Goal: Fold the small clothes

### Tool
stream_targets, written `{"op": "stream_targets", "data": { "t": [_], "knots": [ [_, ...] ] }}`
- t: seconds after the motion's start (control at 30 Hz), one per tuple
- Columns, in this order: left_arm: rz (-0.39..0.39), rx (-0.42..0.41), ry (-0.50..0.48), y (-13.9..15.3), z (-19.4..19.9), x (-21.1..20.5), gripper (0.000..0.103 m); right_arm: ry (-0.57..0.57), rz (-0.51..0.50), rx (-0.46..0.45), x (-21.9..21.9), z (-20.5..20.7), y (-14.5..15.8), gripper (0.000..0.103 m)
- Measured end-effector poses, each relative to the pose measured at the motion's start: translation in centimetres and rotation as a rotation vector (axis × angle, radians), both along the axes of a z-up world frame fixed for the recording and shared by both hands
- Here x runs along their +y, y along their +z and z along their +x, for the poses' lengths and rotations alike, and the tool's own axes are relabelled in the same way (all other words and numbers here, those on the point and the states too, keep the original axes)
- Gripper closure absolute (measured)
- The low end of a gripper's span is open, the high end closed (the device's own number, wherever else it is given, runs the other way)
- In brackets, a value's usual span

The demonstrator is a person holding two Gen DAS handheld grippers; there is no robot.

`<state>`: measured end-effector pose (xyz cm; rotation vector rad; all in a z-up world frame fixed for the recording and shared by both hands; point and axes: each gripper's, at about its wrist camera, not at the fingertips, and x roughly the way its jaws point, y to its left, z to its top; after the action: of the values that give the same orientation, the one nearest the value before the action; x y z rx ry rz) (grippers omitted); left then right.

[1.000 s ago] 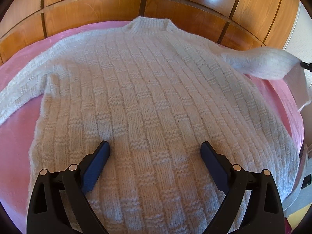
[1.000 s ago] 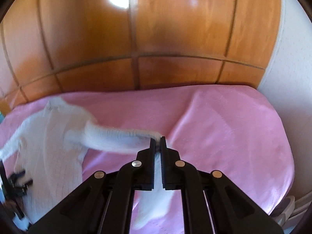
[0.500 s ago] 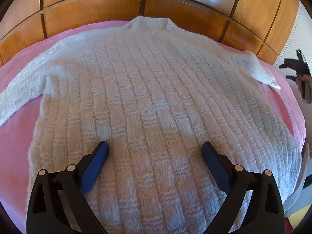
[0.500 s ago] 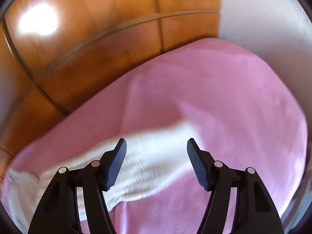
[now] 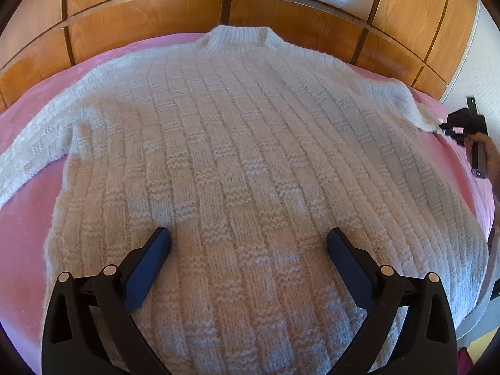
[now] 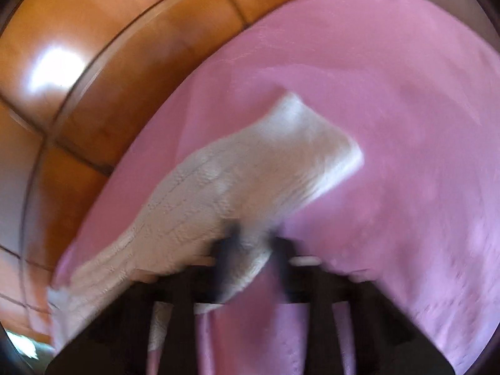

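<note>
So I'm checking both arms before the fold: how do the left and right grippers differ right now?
The left gripper is wide open, while the right gripper has closed in on the sweater's sleeve.
The left gripper hovers over the sweater's lower body; the right gripper is at the sleeve end.
The left wrist view is sharp; the right is motion-blurred.
Both are over the pink bedspread.

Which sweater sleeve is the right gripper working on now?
The sleeve at the image right of the left wrist view: the right gripper sits at its cuff, fingers around the fabric. The opposite sleeve lies flat on the pink cover, untouched.
</note>
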<state>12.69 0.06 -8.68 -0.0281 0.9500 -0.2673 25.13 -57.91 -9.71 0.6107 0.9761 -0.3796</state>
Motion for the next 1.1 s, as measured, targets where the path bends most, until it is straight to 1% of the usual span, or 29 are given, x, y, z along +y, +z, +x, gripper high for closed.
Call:
{"op": "stream_targets", "data": {
  "t": [0.03, 0.07, 0.13, 0.17, 0.2, 0.27, 0.3, 0.33, 0.37, 0.4, 0.43, 0.47, 0.5, 0.53, 0.57, 0.63, 0.7, 0.77, 0.8, 0.87, 0.9, 0.97, 1.0, 1.03, 1.07, 1.1],
  "knots": [
    [-0.001, 0.000, -0.001, 0.0, 0.0, 0.1, 0.005, 0.029, -0.073, -0.031, 0.3, -0.2, 1.9, 0.095],
    [-0.002, -0.001, -0.001, 0.0, 0.0, 0.1, 0.005, 0.037, -0.121, -0.060, 0.3, -0.6, 3.5, 0.095],
    [-0.002, -0.003, -0.003, -0.1, -0.1, 0.1, 0.005, -0.003, -0.218, -0.097, -0.7, -1.4, 6.1, 0.095],
    [-0.001, -0.004, -0.003, -0.1, -0.1, 0.1, 0.005, -0.027, -0.266, -0.088, -1.5, -1.6, 6.7, 0.096],
    [-0.002, -0.003, -0.003, -0.1, -0.1, 0.1, 0.005, -0.039, -0.287, -0.074, -2.1, -1.6, 6.6, 0.096],
    [-0.001, -0.003, -0.003, -0.1, -0.1, 0.2, 0.005, -0.065, -0.362, 0.011, -3.3, -1.0, 5.3, 0.096],
    [0.000, -0.003, -0.002, -0.1, -0.1, 0.2, 0.005, -0.070, -0.371, 0.061, -3.5, -0.7, 4.1, 0.096],
    [0.001, -0.004, 0.000, -0.1, -0.1, 0.2, 0.005, -0.060, -0.314, 0.109, -3.8, -0.4, 2.2, 0.096],
    [0.000, -0.005, 0.001, -0.1, -0.2, 0.2, 0.005, -0.048, -0.283, 0.133, -3.5, -0.2, 0.9, 0.095],
    [-0.001, -0.005, 0.002, -0.1, -0.2, 0.2, 0.005, -0.039, -0.286, 0.141, -2.6, -0.3, 0.0, 0.093],
    [0.000, -0.005, 0.002, -0.1, -0.2, 0.2, 0.005, -0.029, -0.273, 0.132, -2.2, -0.6, -0.3, 0.090],
    [0.000, -0.005, 0.002, -0.1, -0.2, 0.1, 0.005, -0.016, -0.249, 0.121, -1.7, -1.0, -0.5, 0.087],
    [0.000, -0.004, 0.000, -0.1, -0.2, 0.2, 0.005, -0.015, -0.240, 0.116, -1.2, -1.6, -0.5, 0.073],
    [0.000, -0.004, 0.001, -0.1, -0.3, 0.1, 0.005, -0.023, -0.244, 0.115, -0.9, -1.8, -0.3, 0.046],
    [0.000, -0.004, 0.001, -0.1, -0.3, 0.1, 0.005, -0.035, -0.261, 0.099, -0.5, -2.4, 0.4, 0.041],
    [-0.001, -0.006, 0.003, 0.0, -0.3, 0.1, 0.005, -0.006, -0.299, 0.062, 1.0, -2.9, 2.1, 0.041],
    [-0.002, -0.011, 0.005, -0.1, -0.3, 0.1, 0.005, 0.068, -0.288, 0.013, 2.6, -2.6, 3.8, 0.041],
    [-0.002, -0.014, 0.008, -0.1, -0.5, 0.0, 0.005, 0.202, -0.240, -0.042, 5.2, -1.6, 5.6, 0.041],
    [-0.002, -0.015, 0.009, -0.1, -0.5, 0.0, 0.005, 0.289, -0.213, -0.072, 7.2, -0.5, 6.4, 0.041],
    [-0.005, -0.018, 0.011, -0.1, -0.7, 0.0, 0.005, 0.399, -0.203, -0.099, 10.3, 1.3, 7.3, 0.041],
    [-0.005, -0.020, 0.012, -0.1, -0.7, -0.1, 0.005, 0.450, -0.193, -0.106, 12.2, 2.8, 7.3, 0.042],
    [-0.007, -0.023, 0.015, -0.1, -0.8, -0.1, 0.005, 0.553, -0.181, -0.084, 15.3, 5.7, 6.8, 0.042],
    [-0.008, -0.024, 0.015, -0.1, -0.8, -0.1, 0.005, 0.613, -0.195, -0.032, 17.2, 7.6, 5.7, 0.042],
    [-0.011, -0.026, 0.015, -0.1, -0.9, 0.0, 0.005, 0.646, -0.207, 0.012, 18.0, 9.0, 4.7, 0.041],
    [-0.013, -0.027, 0.015, -0.2, -0.9, 0.1, 0.005, 0.679, -0.225, 0.068, 18.9, 10.1, 3.5, 0.039],
    [-0.015, -0.029, 0.014, -0.2, -0.9, 0.1, 0.005, 0.701, -0.231, 0.110, 19.8, 9.8, 2.8, 0.031]
  ]
}}
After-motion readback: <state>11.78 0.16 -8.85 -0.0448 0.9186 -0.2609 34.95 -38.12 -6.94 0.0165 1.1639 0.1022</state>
